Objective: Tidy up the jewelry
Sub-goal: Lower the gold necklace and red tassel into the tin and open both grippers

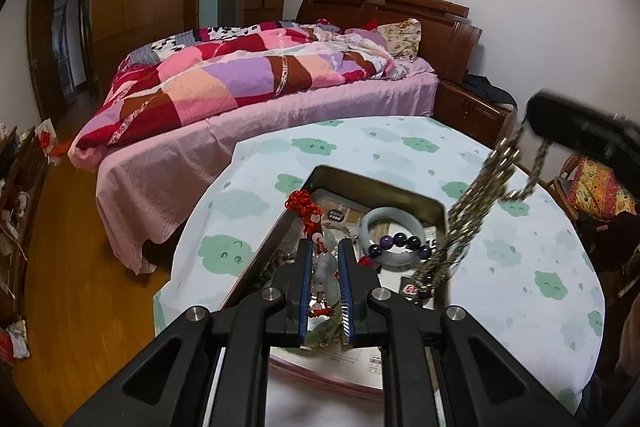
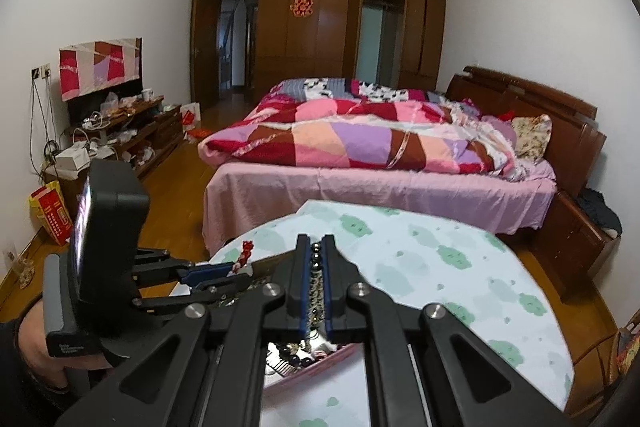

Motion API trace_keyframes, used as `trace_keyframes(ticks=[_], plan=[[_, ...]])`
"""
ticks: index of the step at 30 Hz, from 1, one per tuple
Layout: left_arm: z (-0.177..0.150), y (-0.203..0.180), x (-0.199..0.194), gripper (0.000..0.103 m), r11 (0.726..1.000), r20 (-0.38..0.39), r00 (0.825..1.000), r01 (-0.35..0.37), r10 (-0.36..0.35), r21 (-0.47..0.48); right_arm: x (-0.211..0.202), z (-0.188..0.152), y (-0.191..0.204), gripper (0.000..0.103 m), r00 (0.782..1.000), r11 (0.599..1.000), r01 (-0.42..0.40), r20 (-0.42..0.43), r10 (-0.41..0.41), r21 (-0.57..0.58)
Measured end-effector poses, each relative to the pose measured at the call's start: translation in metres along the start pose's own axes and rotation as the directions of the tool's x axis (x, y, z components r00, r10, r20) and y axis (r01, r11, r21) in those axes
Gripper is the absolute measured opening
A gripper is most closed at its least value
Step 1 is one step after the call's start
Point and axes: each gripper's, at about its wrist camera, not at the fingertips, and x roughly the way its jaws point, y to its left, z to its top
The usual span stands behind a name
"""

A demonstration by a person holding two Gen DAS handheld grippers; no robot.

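Note:
My left gripper (image 1: 325,251) is shut on a pendant (image 1: 320,259) of pale beads on a red knotted cord (image 1: 305,205), held over an open metal tin (image 1: 376,179). In the tin lie a pale jade bangle (image 1: 390,223) and a dark purple bead bracelet (image 1: 400,241). My right gripper (image 2: 316,243) is shut on a gold chain necklace (image 2: 316,275). In the left wrist view that chain (image 1: 476,203) hangs from the right gripper (image 1: 536,125) down into the tin's right side. The right wrist view shows the left gripper (image 2: 238,270) at the left with the red knot (image 2: 246,250).
The tin rests on a round table with a cloud-print cloth (image 1: 520,267). A bed with a patchwork quilt (image 2: 360,139) stands beyond it, and a chair (image 1: 596,187) to the right. A person's hand (image 2: 36,347) grips the left tool. A cluttered low cabinet (image 2: 132,131) lines the left wall.

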Motion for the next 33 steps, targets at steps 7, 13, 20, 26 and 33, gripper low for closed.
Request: trace_keyframes(ticks=[7,13,20,26,33], plan=[[-0.004,0.006,0.01,0.012,1.0,-0.02,1.0,-0.011,0.011,-0.015,0.028,-0.02,0.002,0.007,0.995,0.999,-0.032,-0.091,0.035,0.034],[-0.009,0.007,0.019,0.012,1.0,-0.039,0.999,-0.016,0.015,-0.019,0.042,-0.027,0.006,0.007,0.988,0.998,-0.042,-0.145,0.048,0.045],[-0.012,0.007,0.026,0.012,1.0,-0.057,0.998,-0.011,0.01,-0.022,0.056,-0.036,0.005,0.007,0.976,0.996,-0.057,-0.207,0.071,0.075],[-0.016,0.008,0.033,0.012,1.0,-0.078,0.997,-0.012,0.01,-0.025,0.066,-0.045,0.005,0.007,0.967,0.993,-0.059,-0.242,0.081,0.098],[-0.019,0.008,0.039,0.012,1.0,-0.097,0.995,-0.011,0.009,-0.021,0.072,-0.051,0.005,0.007,0.958,0.992,-0.055,-0.275,0.085,0.115]])
